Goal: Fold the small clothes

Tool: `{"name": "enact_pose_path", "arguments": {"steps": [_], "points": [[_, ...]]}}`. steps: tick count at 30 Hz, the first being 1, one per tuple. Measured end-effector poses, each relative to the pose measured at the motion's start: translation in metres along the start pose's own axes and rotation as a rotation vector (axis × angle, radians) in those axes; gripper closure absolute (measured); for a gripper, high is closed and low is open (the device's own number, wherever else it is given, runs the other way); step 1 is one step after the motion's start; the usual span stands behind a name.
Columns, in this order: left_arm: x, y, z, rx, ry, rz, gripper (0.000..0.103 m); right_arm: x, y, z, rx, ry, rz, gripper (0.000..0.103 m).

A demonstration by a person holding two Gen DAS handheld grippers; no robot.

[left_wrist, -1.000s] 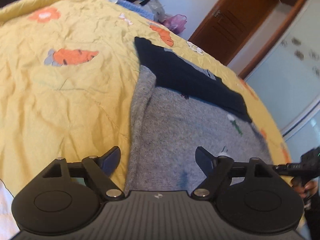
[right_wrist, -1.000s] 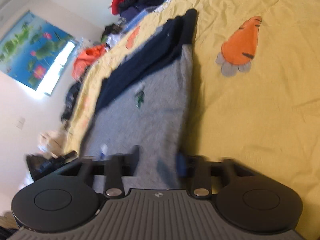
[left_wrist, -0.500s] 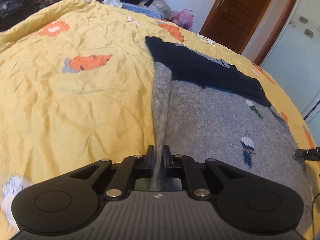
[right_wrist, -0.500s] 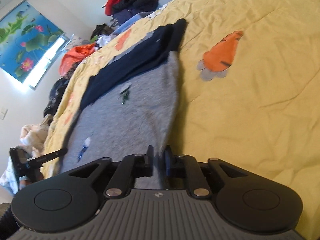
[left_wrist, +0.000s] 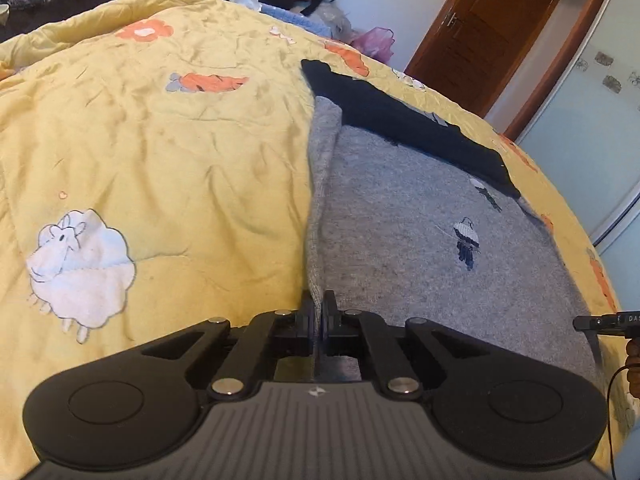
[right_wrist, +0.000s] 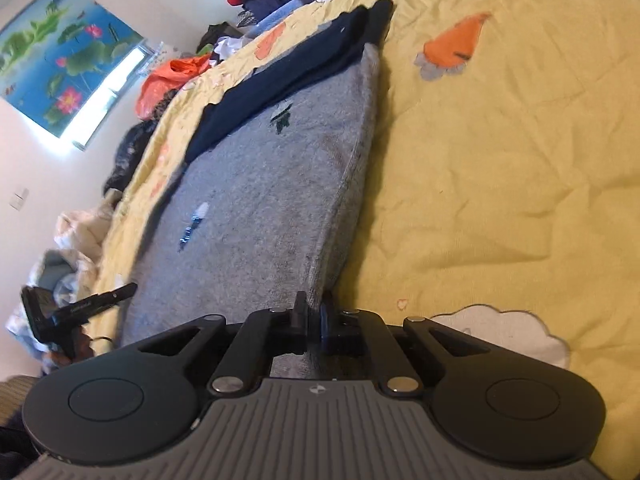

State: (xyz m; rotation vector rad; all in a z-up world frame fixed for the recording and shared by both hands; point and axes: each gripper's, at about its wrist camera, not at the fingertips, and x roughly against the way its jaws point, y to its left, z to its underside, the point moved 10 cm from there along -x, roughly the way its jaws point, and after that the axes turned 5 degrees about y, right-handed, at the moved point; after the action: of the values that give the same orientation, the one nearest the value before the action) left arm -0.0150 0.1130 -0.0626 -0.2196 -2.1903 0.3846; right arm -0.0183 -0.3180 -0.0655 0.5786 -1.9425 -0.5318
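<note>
Grey knit garment, soft and limp, lies on the yellow quilt. My left gripper pinches its near-left corner; my right gripper is clamped on the near-right corner. Light, floppy; corners are my best holds.

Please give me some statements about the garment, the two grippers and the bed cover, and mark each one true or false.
1. The left gripper is shut on the grey garment. True.
2. The right gripper is open above the garment. False: it is shut on the garment's edge.
3. A dark blue part lies at the garment's far end. True.
4. The bed cover is plain white. False: it is yellow with carrots and a sheep.
5. The garment hangs in the air. False: it lies on the cover.
</note>
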Motion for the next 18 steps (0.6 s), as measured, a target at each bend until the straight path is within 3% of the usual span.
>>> {"name": "enact_pose_path", "arguments": {"steps": [2, 4, 6, 8, 9, 11, 12, 13, 15, 18], "points": [[0.005, 0.006, -0.001, -0.048, -0.007, -0.089, 0.1, 0.009, -0.006, 0.001, 0.01, -0.02, 0.039, 0.091], [0.006, 0.006, 0.002, -0.076, -0.012, -0.09, 0.1, 0.018, -0.02, 0.003, -0.009, -0.038, 0.065, 0.093], [0.008, 0.007, 0.004, -0.05, -0.034, -0.086, 0.098, 0.021, -0.026, 0.006, -0.036, -0.046, 0.027, 0.092], [0.011, 0.004, 0.008, -0.031, -0.041, -0.07, 0.096, 0.021, -0.028, 0.008, -0.066, -0.057, 0.002, 0.088], [0.014, 0.003, 0.011, -0.015, -0.035, -0.056, 0.093, 0.022, -0.027, 0.009, -0.086, -0.055, -0.009, 0.08], [0.024, 0.001, 0.022, 0.032, -0.017, -0.009, 0.081, 0.029, -0.022, 0.014, -0.11, -0.058, -0.04, 0.058], [0.03, 0.002, 0.029, 0.065, -0.012, 0.032, 0.066, 0.035, -0.019, 0.018, -0.107, -0.065, -0.053, 0.045], [0.035, 0.002, 0.035, 0.103, -0.011, 0.084, 0.049, 0.04, -0.016, 0.023, -0.105, -0.065, -0.059, 0.044], [0.046, 0.001, 0.049, 0.175, -0.003, 0.184, 0.028, 0.047, -0.014, 0.038, -0.112, -0.034, -0.07, 0.044], [0.054, -0.004, 0.07, 0.265, 0.037, 0.324, 0.024, 0.05, -0.007, 0.064, -0.127, 0.031, -0.124, 0.044]]}}
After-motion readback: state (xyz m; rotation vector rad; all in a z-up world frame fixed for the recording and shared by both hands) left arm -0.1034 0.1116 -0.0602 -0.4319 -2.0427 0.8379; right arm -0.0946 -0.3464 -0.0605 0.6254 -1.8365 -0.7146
